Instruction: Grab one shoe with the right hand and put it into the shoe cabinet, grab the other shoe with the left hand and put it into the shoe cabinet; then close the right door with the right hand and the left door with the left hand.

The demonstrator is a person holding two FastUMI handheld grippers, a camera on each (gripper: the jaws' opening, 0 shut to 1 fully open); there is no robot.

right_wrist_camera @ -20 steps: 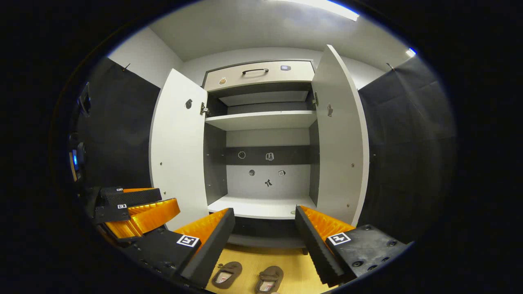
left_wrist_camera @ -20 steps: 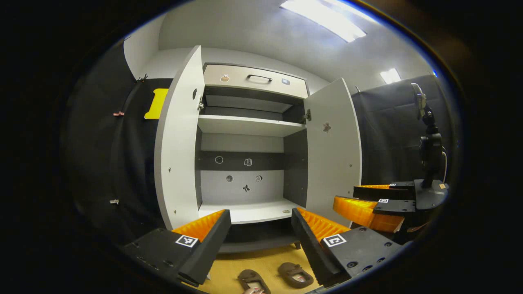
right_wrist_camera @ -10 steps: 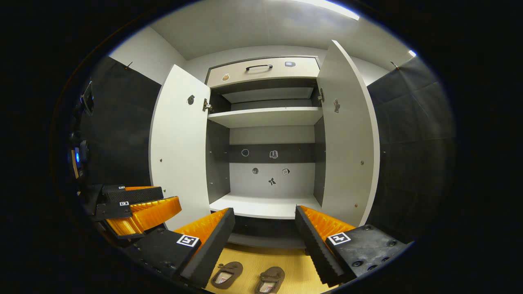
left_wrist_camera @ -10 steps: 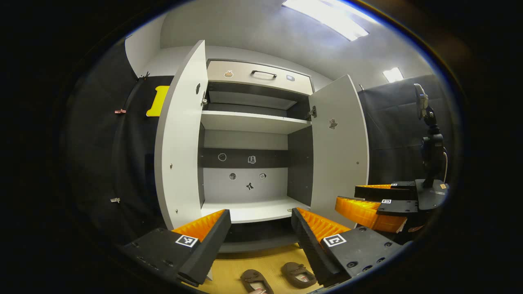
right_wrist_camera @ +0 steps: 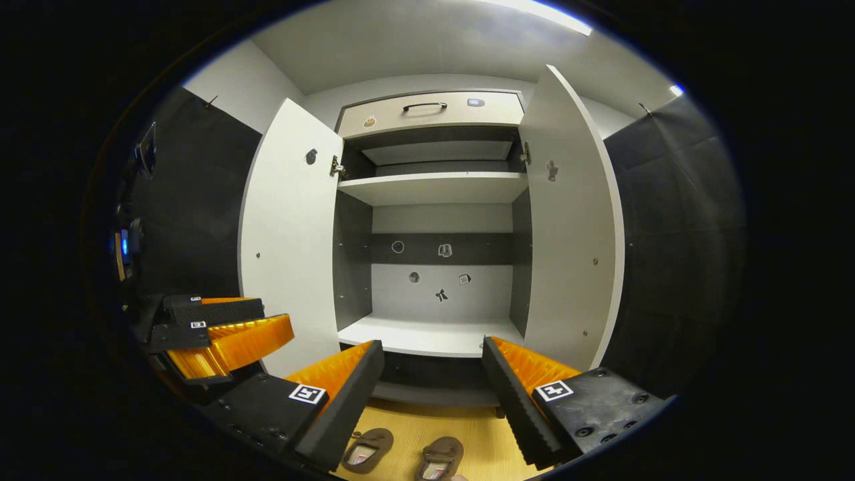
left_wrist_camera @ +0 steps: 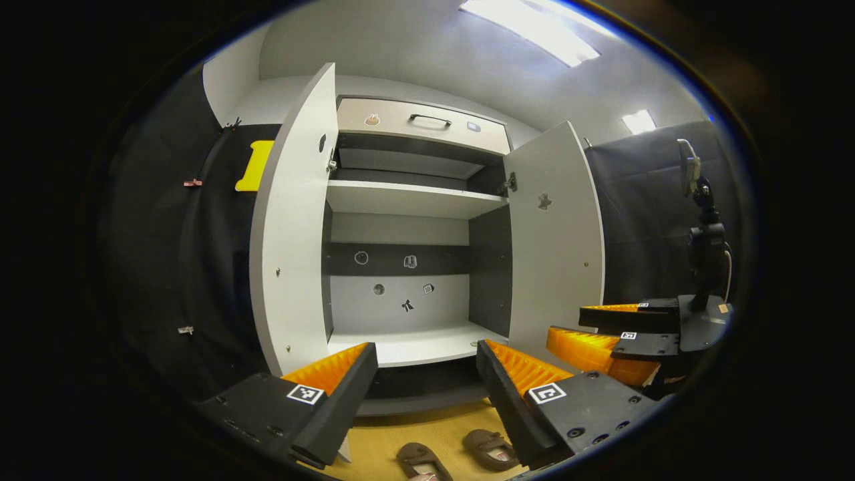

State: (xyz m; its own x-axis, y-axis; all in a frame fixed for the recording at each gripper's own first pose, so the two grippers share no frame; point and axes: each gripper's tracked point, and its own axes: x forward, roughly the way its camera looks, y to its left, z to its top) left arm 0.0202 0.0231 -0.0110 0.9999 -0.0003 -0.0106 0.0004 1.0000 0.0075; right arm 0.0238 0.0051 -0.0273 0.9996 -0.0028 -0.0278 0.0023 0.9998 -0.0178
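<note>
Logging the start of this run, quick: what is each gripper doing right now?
Left gripper: open, holding nothing, above the two shoes on the floor.
Right gripper: open, holding nothing, facing the open shoe cabinet.

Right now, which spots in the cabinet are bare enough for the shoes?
The lower shelf between the two open doors is bare, apart from a small round thing near its front right. The upper shelf is bare too. Both shoes sit on the floor.
</note>
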